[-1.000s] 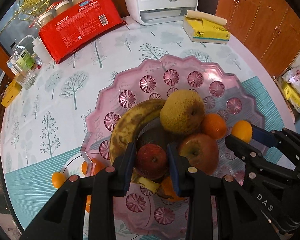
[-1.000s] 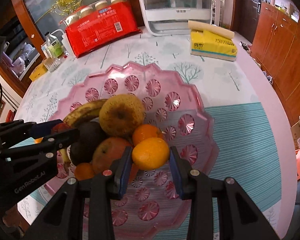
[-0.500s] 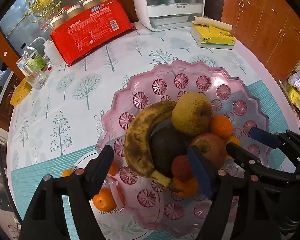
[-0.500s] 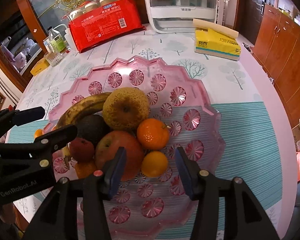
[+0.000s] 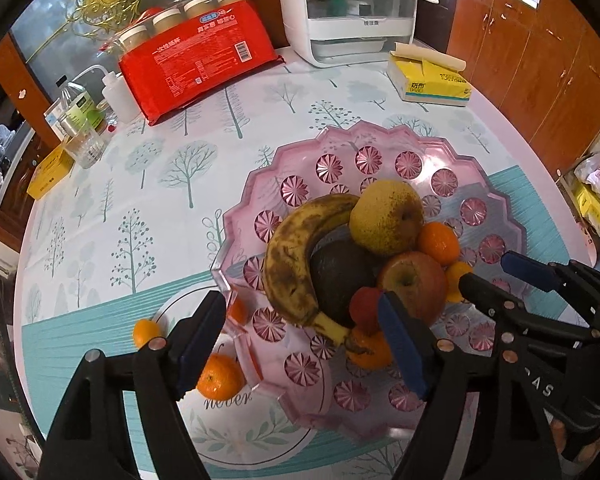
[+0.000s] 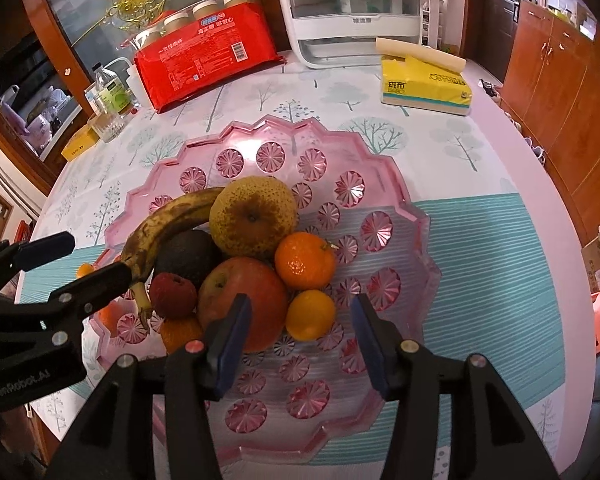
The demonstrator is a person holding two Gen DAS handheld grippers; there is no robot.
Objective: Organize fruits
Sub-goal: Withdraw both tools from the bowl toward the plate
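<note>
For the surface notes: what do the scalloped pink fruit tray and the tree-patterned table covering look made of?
Scalloped pink fruit tray: probably clear moulded plastic, possibly glass; translucent, glossy, with cut-star dimples. Tree-patterned table covering: likely printed vinyl or oilcloth; smooth, flat, faint sheen.

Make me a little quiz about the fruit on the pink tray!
1. True or false: the banana lies on the pink tray.
2. Which fruit sits between the right gripper jaws: A) the small orange, B) the pear, C) the avocado?
3. Fill in: the left gripper jaws are ___, holding nothing.

Key: 1 true; 2 A; 3 open.
</note>
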